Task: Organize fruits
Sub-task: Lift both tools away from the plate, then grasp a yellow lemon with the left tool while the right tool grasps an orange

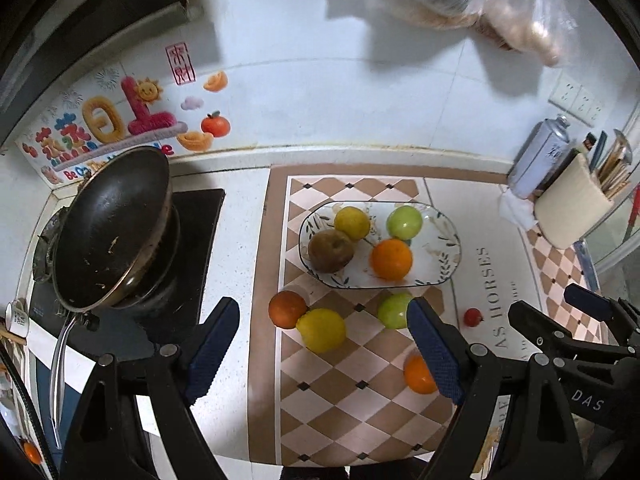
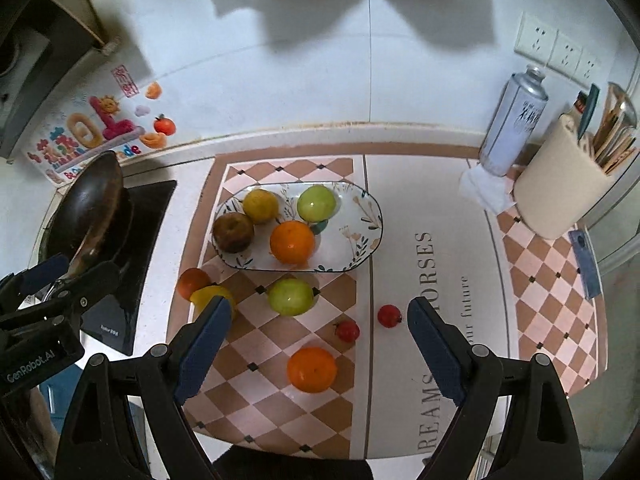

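A kitchen counter with a checkered mat [image 2: 304, 412] runs along a white tiled wall, a stove and dark pan [image 1: 108, 232] at the left end. The right claw [image 2: 316, 344] hangs above the mat with its blue-padded jaws spread wide and nothing between them; the left claw [image 1: 324, 348] beside it is likewise wide open and empty. Nearest the right claw lies a loose orange [image 2: 312, 369], with two small red tomatoes [image 2: 347, 330] just beyond it. Farther out on the mat sit a green apple [image 2: 290, 297], a lemon [image 1: 321, 329] and, touching the lemon, a reddish orange [image 1: 287, 309]. Behind them is the oval plate [image 2: 360, 252], already holding a brown fruit, a yellow one, a green apple and an orange. A spray can [image 2: 514, 120] and a utensil holder [image 2: 560, 196] stand well apart at the right. The loose orange is probably firm, moderately heavy and apt to roll, so it wants a grip across its widest middle with the pads level. The apple's skin looks glossy and likely slippery. The tomatoes are small, soft and easily crushed, calling for a gentle squeeze. The plate looks like ceramic or glass, so fruit is best set down softly into its bare right half.
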A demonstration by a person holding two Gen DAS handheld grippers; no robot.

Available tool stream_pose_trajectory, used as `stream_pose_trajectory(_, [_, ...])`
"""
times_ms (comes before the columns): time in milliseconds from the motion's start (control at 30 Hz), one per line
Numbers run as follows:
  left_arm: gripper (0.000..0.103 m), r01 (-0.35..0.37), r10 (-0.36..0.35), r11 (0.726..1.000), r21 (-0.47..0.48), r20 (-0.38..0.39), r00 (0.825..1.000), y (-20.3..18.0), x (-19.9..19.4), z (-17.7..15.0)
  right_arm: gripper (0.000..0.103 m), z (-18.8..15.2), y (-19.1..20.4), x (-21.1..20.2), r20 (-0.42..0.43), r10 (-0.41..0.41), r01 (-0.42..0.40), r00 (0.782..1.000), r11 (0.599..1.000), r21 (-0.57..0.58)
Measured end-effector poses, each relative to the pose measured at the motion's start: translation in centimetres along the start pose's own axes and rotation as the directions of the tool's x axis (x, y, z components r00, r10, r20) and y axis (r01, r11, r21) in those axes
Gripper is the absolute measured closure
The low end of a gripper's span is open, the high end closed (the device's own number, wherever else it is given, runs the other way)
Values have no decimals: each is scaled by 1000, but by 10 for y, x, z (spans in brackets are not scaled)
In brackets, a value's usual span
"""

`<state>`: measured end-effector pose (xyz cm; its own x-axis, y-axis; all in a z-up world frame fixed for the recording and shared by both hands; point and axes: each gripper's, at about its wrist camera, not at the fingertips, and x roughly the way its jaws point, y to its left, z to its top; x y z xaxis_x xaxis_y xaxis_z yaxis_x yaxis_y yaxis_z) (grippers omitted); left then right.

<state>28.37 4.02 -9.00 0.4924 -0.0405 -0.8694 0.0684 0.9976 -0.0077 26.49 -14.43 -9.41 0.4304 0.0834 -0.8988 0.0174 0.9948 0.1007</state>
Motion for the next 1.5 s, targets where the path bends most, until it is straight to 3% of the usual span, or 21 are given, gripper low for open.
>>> stream_pose_trajectory(200, [17,-8,7,1000,9,61,998,-4,-32,-6,11,-8,3,-38,62,8,-8,998,1000,-5])
stream_pose_trajectory(467, [17,-25,25,1000,3,101,995,-2,-50,-12,11,-12,12,-56,88,18,-17,996,1000,-14])
stream_pose_trajectory(800, [17,-8,9,999,-31,35,999,9,-30,-17,11,-16,14,-32,39,33,-34,999,999,25])
stream_pose_trajectory(867, [3,-14,14,1000,-28,-9,1000,13,-15,-16,11,-18,10,-12,-4,37,-36,999,999,41])
stream_pose_trajectory(933, [2,-28,26,999,-33,-45,999,18,3,-18,11,-24,4,16,-70,39,-35,997,997,63])
stream_pose_trajectory(1100, [2,-79,71,996,-36,-181,981,35,64,-29,11,-48,-13,101,-257,62,-30,964,991,128])
stream_pose_trajectory(1233, [3,-73,53,996,-57,-295,954,43,111,-38,11,-70,-20,159,-386,130,-58,913,979,193])
stream_pose_trajectory(1367, [3,-60,39,997,-45,-371,928,40,150,-43,11,-86,-18,194,-453,144,-55,880,977,204])
stream_pose_trajectory(1500, [3,-39,31,999,-10,-408,912,28,180,-41,11,-92,-12,211,-483,130,-45,866,982,184])
